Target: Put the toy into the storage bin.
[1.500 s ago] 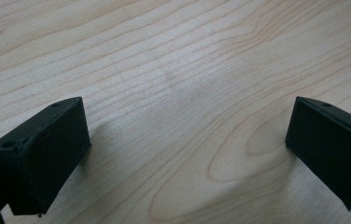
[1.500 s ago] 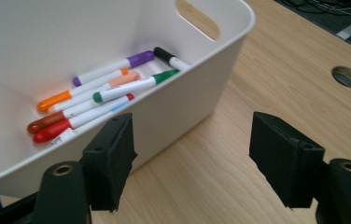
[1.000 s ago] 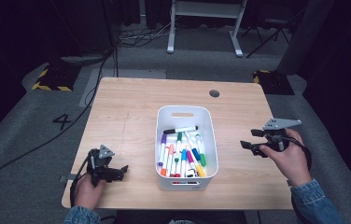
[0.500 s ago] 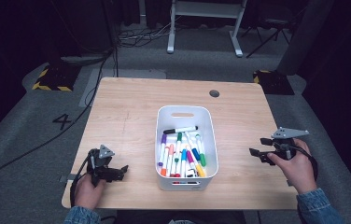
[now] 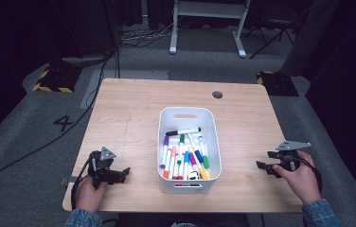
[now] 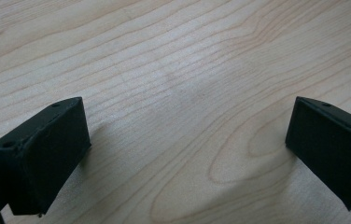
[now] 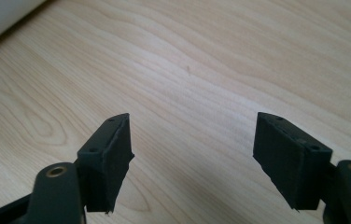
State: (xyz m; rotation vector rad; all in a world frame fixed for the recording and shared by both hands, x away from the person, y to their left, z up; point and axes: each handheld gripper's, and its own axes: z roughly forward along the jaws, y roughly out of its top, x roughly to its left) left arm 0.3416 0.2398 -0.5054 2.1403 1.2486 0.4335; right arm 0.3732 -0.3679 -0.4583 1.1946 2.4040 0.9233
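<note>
Right gripper [image 5: 267, 168] has dropped toward the light wooden desk [image 5: 133, 113] beside the white plastic bin of coloured markers [image 5: 188, 150]; fingers just opened wider, nothing between; left gripper [image 5: 119, 174] unmoved, fingers apart, empty; markers all binned, work likely finished.

A light wooden table [image 5: 133, 118] with pale, wavy grain stands on a grey carpeted floor [image 5: 29, 142]. A round dark cable port [image 5: 217, 94] sits in the tabletop near its far edge, right of centre. A white rectangular bin [image 5: 166, 123] rests directly on the wood at the middle of the table, closer to the near edge, its long sides running front to back; it holds coloured markers [image 5: 185, 156]. To either side of the bin the tabletop is bare wood. A dark cable [image 5: 48, 142] runs across the floor to the left of the table.
</note>
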